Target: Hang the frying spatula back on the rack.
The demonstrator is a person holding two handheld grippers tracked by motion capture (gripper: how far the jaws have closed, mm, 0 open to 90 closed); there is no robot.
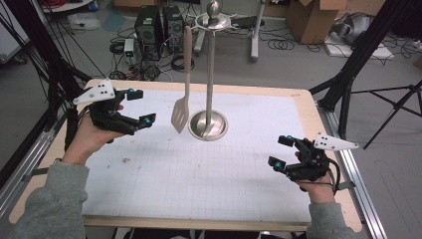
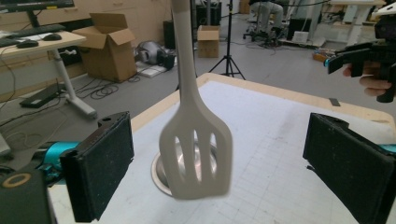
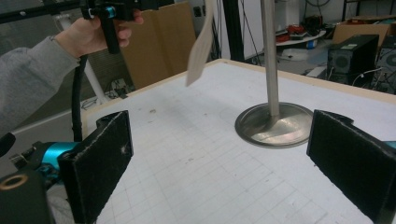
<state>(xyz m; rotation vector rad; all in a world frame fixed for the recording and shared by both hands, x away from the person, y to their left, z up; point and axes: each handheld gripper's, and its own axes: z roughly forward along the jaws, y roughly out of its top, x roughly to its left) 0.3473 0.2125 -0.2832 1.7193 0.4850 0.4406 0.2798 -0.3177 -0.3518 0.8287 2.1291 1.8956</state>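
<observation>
Honestly, no brand, label or writing can be read anywhere; the white mat (image 1: 199, 164) on the desk (image 1: 308, 107) carries only a faint printed grid and a few small dark smudges.

My landmark is the metal utensil stand (image 1: 209, 122) — a round shiny base, a thin upright pole and a ring with a ball on top. It stands on the mat toward the far edge of the desk. A beige slotted spatula (image 1: 181, 112) hangs from the ring, just beside the pole on its left, with its blade a little above the base and not touching it.

To the left of the stand, near the spatula blade, the left claw (image 1: 139, 107) is held above the mat by a hand in a grey sleeve; its jaws are wide apart and hold nothing. In the left gripper view the spatula (image 2: 196, 154) hangs in front, between the two black pads (image 2: 100, 170) but apart from both.

To the right of the stand and nearer to the person, well apart from it, the right claw (image 1: 278, 152) is also spread wide and empty, low over the mat.

Behind the stand, on the grey floor, are computer towers (image 1: 157, 25), many loose cables, cardboard boxes (image 1: 318, 17) and black tripod legs (image 1: 393, 107).
</observation>
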